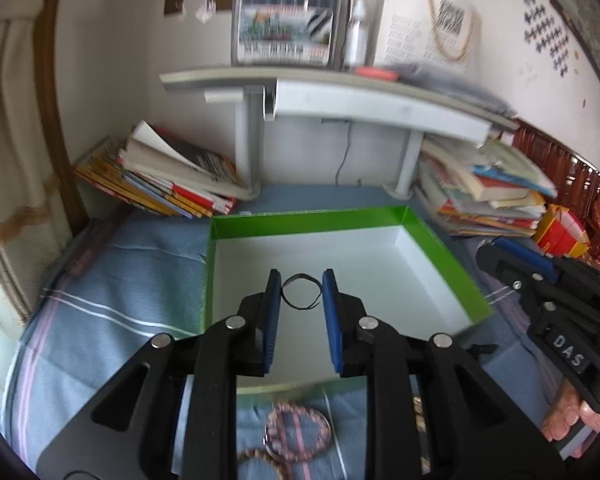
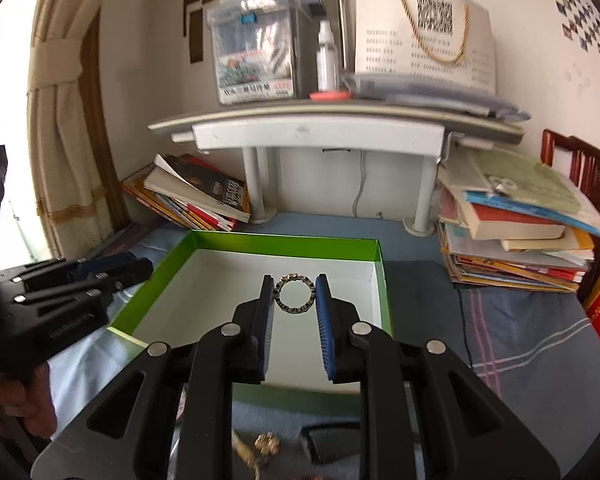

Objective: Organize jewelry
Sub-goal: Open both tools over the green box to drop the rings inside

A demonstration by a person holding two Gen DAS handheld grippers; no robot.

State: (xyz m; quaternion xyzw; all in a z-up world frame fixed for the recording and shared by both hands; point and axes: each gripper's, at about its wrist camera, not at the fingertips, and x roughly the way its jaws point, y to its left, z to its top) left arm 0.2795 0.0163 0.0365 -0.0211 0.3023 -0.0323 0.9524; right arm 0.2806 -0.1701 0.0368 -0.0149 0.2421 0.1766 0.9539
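Nearest, at six o'clock, a pink bead bracelet [image 1: 298,432] waits on the cloth. Beyond, the left gripper [image 1: 301,289] pinches a thin black loop [image 1: 300,292] and the right gripper [image 2: 294,294] a metal bracelet [image 2: 294,294], both over the green box [image 1: 312,220]. Released tilted, either might bounce out.

Soft daylight from left, motion blur, fisheye edge warping

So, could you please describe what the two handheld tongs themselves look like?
Both the left tongs and right tongs have matte black angular bodies with silver round pivot pins and ribbed blue pads inside each finger. White letters "DAS" mark the right unit. Bare hands, no cables visible.
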